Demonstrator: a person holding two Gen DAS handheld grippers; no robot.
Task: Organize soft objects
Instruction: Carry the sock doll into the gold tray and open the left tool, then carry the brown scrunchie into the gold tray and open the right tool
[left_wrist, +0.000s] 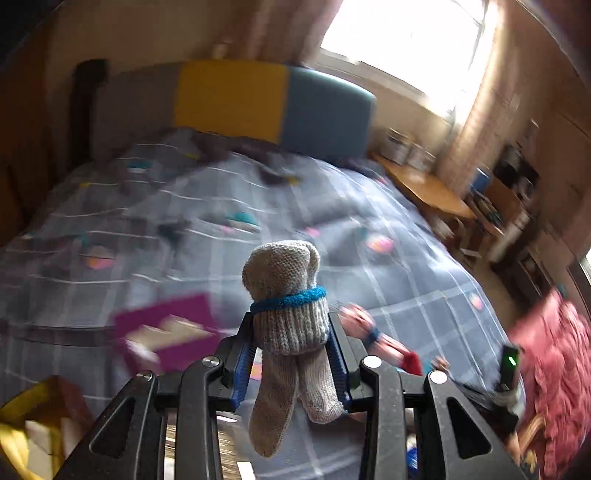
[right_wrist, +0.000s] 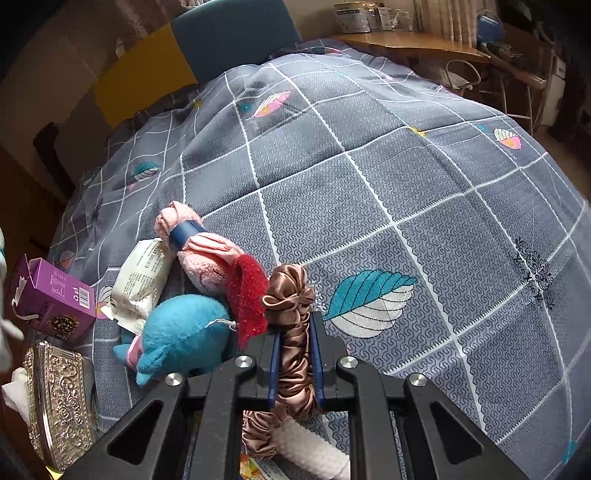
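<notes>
My left gripper (left_wrist: 291, 332) is shut on a grey knitted sock bundle (left_wrist: 284, 273) tied with a blue band, held in the air above the bed. The left wrist view is blurred. My right gripper (right_wrist: 295, 332) is shut on a brown satin scrunchie (right_wrist: 288, 291) low over the grey checked quilt (right_wrist: 406, 184). Just left of it lie a pink plush with a red scarf (right_wrist: 207, 258) and a blue plush (right_wrist: 181, 336). A white ribbed soft item (right_wrist: 314, 446) shows beneath the right gripper.
A white packet (right_wrist: 142, 280), a purple box (right_wrist: 55, 299) and an ornate silver box (right_wrist: 59, 402) sit at the quilt's left edge. A yellow and blue headboard (left_wrist: 236, 99) stands at the far end. A wooden desk (left_wrist: 424, 188) with clutter lines the right side.
</notes>
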